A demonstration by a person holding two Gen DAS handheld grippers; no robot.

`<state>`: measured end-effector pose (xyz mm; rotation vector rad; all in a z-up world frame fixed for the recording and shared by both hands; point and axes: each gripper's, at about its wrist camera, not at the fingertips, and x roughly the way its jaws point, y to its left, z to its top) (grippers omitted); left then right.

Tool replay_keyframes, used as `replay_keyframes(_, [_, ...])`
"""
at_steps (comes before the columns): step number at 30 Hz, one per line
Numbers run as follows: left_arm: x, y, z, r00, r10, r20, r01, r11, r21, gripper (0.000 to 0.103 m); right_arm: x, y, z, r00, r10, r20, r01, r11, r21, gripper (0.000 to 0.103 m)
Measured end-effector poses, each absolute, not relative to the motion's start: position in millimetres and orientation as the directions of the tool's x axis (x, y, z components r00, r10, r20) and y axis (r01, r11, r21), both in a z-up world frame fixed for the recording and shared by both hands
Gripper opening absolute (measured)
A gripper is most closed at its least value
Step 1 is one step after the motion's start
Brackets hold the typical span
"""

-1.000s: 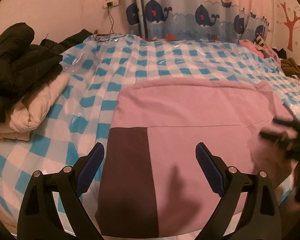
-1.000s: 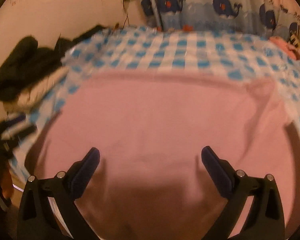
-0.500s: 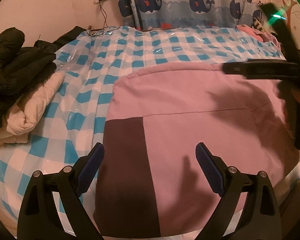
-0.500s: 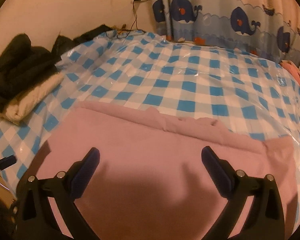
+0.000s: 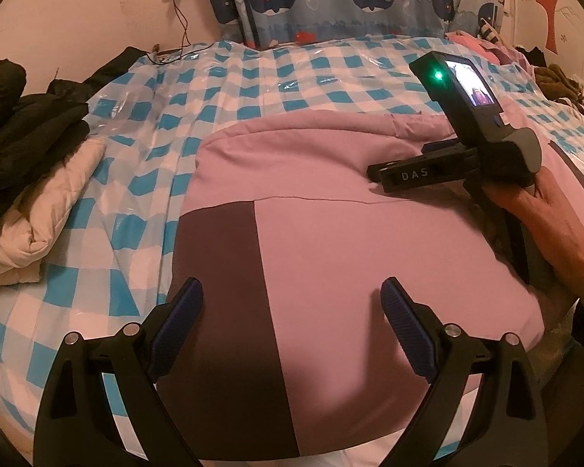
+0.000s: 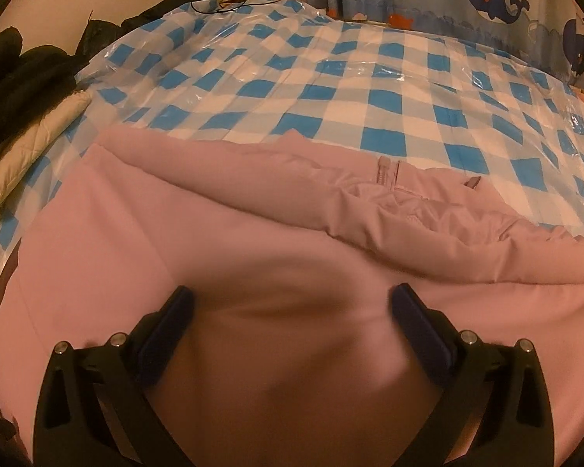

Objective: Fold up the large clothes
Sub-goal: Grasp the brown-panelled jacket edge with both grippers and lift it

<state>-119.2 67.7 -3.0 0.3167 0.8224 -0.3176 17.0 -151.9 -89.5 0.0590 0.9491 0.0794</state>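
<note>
The left claw (image 5: 290, 309) is held low with its two blue-padded fingers (image 5: 403, 321) spread wide and nothing between them. The right claw (image 6: 290, 311) shows the same wide gap in its own view, fingers (image 6: 418, 323) parted and empty, tilted downward. Seen from the left wrist, the person's bare right hand (image 5: 545, 210) grips the handle of the right claw from the right side, forearm reaching in from the lower right, the device's body pointing leftward with a green light lit on its back
</note>
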Motion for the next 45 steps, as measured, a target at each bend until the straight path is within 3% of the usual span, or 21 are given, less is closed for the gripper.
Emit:
replay_keyframes(11, [-118,65,-6,0.631,-0.145,-0.762,0.395,0.905,0.154,0.089,18,-153,-91,0.576,0.104,-0.811,-0.045,0.994,0.095,0.098])
replay_keyframes(13, [-116,64,-9,0.622,-0.138,-0.771,0.397,0.904,0.159,0.089,19,-158,-86,0.564,0.147,-0.812,-0.052,0.988,0.143,0.098])
replay_keyframes(15, [-112,66,-12,0.613,-0.134,-0.779,0.393,0.907,0.152,0.089,9,-178,-61,0.608,0.242,-0.756,-0.051,0.962,0.267,0.097])
replay_keyframes(18, [-104,74,-14,0.584,-0.161,-0.796,0.379,0.921,0.092,0.089,-23,-220,-19,0.709,0.154,-0.688,0.025,0.970,0.243,0.097])
replay_keyframes(22, [-91,92,-15,0.555,-0.198,-0.808,0.338,0.941,0.002,0.089,-80,-297,11,0.724,0.022,-0.689,0.181,0.958,0.220,0.097])
replay_keyframes(26, [-68,123,-21,0.503,-0.289,-0.815,0.251,0.951,-0.183,0.089,-168,-377,11,0.706,-0.002,-0.708,0.338,0.879,0.335,0.097])
replay_keyframes(33, [-78,204,-31,0.524,-0.360,-0.772,-0.035,0.896,-0.442,0.089,-292,-443,-49,0.695,0.227,-0.682,0.437,0.620,0.652,0.097])
replay_keyframes(36, [-100,220,-36,0.512,-0.394,-0.764,-0.069,0.867,-0.493,0.089,-312,-442,-76,0.708,0.361,-0.607,0.402,0.500,0.767,0.097])
replay_keyframes(45, [-135,236,-56,0.451,-0.513,-0.731,-0.183,0.748,-0.638,0.089,-297,-412,-114,0.722,0.521,-0.455,0.320,0.332,0.887,0.097])
